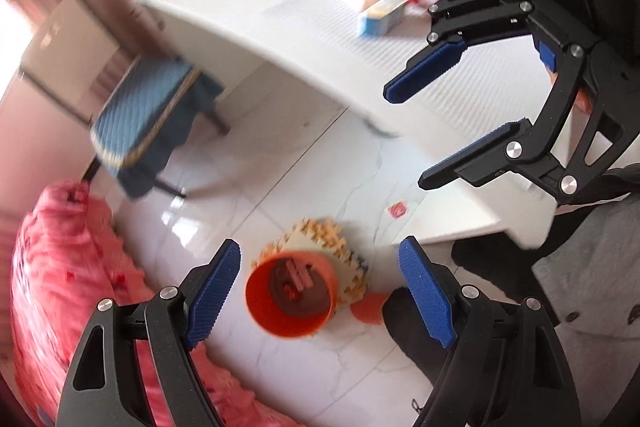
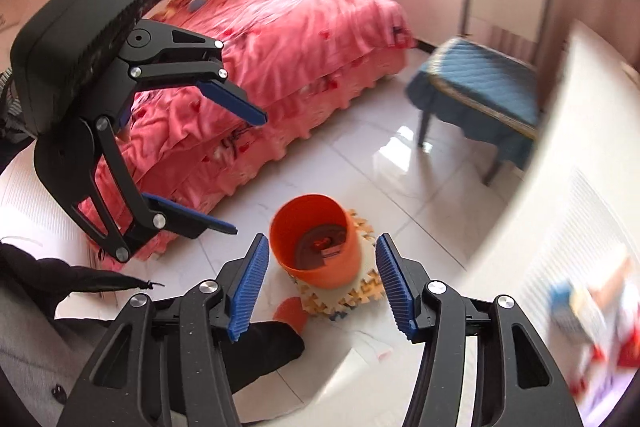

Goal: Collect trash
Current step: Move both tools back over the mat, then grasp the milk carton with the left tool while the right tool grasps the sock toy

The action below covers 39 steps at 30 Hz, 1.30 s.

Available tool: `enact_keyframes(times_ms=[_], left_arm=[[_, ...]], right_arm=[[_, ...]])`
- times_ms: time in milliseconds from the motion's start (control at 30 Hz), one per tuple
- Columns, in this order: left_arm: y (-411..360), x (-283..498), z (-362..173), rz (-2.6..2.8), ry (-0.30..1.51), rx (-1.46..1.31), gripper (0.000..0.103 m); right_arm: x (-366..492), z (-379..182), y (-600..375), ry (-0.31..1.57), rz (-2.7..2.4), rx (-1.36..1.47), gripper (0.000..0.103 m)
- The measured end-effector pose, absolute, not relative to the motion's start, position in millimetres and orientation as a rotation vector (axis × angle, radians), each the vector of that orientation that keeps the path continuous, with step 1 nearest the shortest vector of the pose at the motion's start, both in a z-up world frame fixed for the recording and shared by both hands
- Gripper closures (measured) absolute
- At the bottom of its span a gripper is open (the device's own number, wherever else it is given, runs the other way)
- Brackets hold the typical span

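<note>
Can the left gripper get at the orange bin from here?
Probably yes. The left gripper is open and empty above the orange bin, whose open top faces up with only floor around it.

The bin (image 2: 316, 243) stands open-mouthed on a foam mat (image 2: 352, 291) on the floor (image 2: 360, 163), with clear air straight above its rim. Bare tile lies between the bed (image 2: 280, 39) on one side and the white surface (image 1: 280, 15) on the other. A blue stool (image 2: 480, 87) stands further off, beyond the bin. Boxes (image 1: 384, 15) crowd the surface's far part.
</note>
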State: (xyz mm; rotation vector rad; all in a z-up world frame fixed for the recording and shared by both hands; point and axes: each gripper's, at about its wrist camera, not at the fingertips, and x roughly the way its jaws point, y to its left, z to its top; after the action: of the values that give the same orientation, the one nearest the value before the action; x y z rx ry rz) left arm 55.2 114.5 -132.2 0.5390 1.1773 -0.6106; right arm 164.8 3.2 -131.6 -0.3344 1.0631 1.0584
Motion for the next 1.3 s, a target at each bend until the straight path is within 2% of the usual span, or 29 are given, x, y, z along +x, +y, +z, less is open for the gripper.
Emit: enact_keyframes(times_ms=[233, 633, 1300], left_arm=[[52, 65, -122, -0.729, 1.122, 0.633, 0.022], [-25, 103, -131, -0.844, 1.127, 0.740, 0.022], [-79, 186, -171, -0.984, 1.156, 0.806, 0.022]], right_arm=[[163, -110, -87, 1.049, 0.891, -0.245, 0.046], [174, -109, -211, 1.070, 0.676, -0.124, 0.046], [244, -169, -234, 1.137, 0.558, -0.114, 0.046]])
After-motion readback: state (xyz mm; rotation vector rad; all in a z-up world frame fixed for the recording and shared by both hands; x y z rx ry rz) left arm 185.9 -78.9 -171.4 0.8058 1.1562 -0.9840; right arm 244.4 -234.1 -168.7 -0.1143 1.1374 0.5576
